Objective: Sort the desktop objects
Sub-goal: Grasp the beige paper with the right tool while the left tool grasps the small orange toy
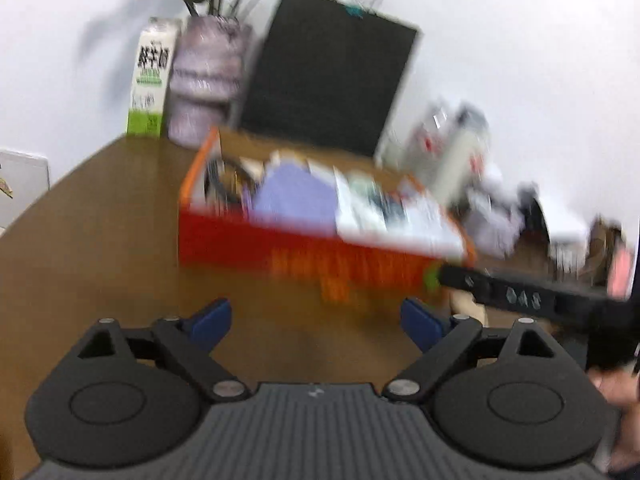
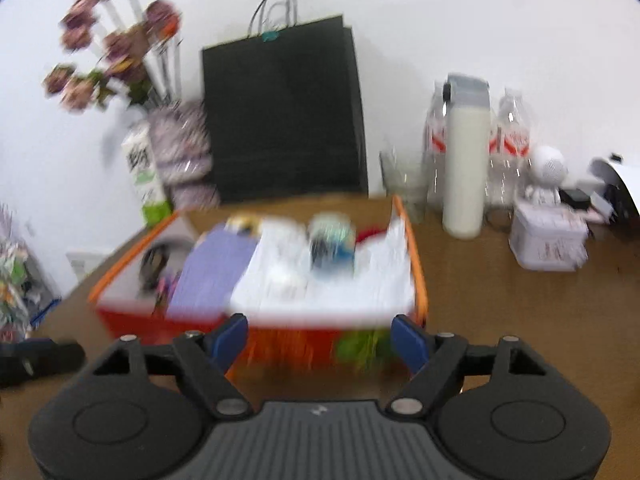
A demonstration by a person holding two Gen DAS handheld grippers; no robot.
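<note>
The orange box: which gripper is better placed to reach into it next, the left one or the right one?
Probably the right gripper: its open, empty jaws face the orange box squarely. The left gripper, also open and empty, sees it off-centre.

carton: dark Chinese characters, perhaps milk | box lettering: blurred, unreadable

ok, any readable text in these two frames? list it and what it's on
Nothing reads cleanly; both frames are motion-blurred.
Green-and-white carton: large dark characters, too blurred to quote.
Orange box: orange print on the front, smeared.
Clear bottles: red labels, unreadable.
White tin: faint print, unreadable.
</note>
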